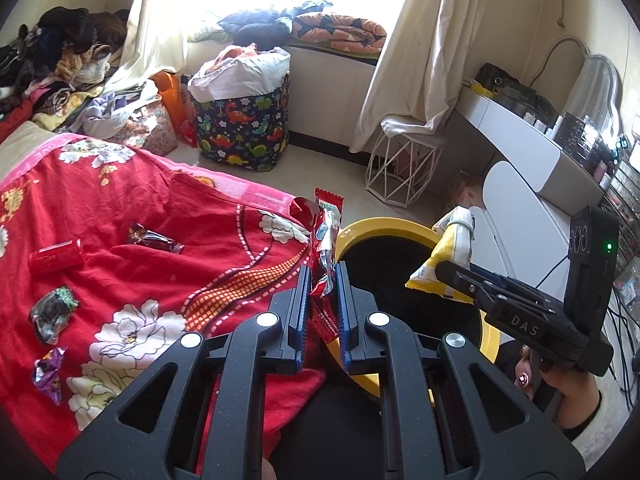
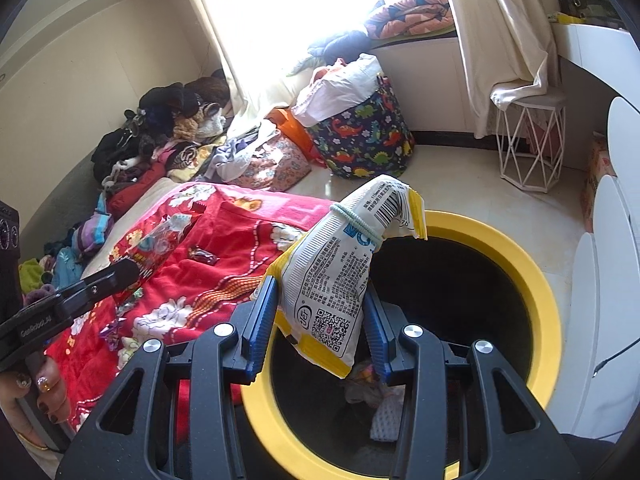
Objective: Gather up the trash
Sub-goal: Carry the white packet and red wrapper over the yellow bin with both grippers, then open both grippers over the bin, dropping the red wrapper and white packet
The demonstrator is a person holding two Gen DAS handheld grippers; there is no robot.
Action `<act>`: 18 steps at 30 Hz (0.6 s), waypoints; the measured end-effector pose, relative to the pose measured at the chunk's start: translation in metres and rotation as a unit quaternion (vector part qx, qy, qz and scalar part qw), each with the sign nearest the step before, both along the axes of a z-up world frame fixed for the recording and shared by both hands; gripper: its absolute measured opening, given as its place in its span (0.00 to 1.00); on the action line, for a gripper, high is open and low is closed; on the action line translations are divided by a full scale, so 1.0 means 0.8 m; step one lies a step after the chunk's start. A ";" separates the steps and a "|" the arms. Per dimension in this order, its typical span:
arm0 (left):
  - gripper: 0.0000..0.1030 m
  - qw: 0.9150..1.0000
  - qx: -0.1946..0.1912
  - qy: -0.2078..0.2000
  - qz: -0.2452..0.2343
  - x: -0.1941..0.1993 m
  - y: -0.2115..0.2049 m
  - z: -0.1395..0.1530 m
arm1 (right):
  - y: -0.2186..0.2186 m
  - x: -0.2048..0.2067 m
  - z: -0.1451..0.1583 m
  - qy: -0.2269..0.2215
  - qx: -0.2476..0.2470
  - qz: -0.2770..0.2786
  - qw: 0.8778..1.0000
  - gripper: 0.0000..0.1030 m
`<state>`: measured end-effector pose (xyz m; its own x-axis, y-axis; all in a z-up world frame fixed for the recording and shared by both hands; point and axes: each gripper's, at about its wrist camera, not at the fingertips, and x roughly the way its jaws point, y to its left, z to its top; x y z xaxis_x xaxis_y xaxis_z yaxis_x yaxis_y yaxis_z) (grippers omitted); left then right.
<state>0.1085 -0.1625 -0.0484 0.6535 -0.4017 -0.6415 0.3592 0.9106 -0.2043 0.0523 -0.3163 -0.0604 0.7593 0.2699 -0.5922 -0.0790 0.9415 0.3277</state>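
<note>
Trash is riding in both claws: we are pinching a red wrapper [image 1: 326,256] in the left claw [image 1: 323,280] and clamping a yellow bag [image 2: 336,280] in the right claw [image 2: 320,308] over the bin [image 2: 536,280]. The wrapper, at the rim, risks dropping outside.

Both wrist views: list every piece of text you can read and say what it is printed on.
"DAS": on the body of the right gripper, left wrist view.
"GenRobot.AI", roughly; small and slanted: on the left gripper, right wrist view.
Yellow and white packet: barcode, QR code and dense print, too small to read.
Red wrapper: print crumpled, unreadable.
Red box on the red blanket: lettering blurred.
</note>
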 end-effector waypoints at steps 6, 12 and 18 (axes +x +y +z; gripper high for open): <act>0.08 1.000 0.006 0.008 -0.013 0.000 -0.018 -0.010 | -0.015 0.003 -0.005 0.010 0.000 -0.011 1.000 0.38; 0.08 0.999 0.013 0.018 -0.028 0.001 -0.038 -0.020 | -0.027 0.005 -0.012 0.019 -0.005 -0.020 1.000 0.38; 0.08 0.998 0.021 0.033 -0.044 0.006 -0.058 -0.035 | -0.040 0.009 -0.020 0.037 -0.002 -0.024 0.999 0.39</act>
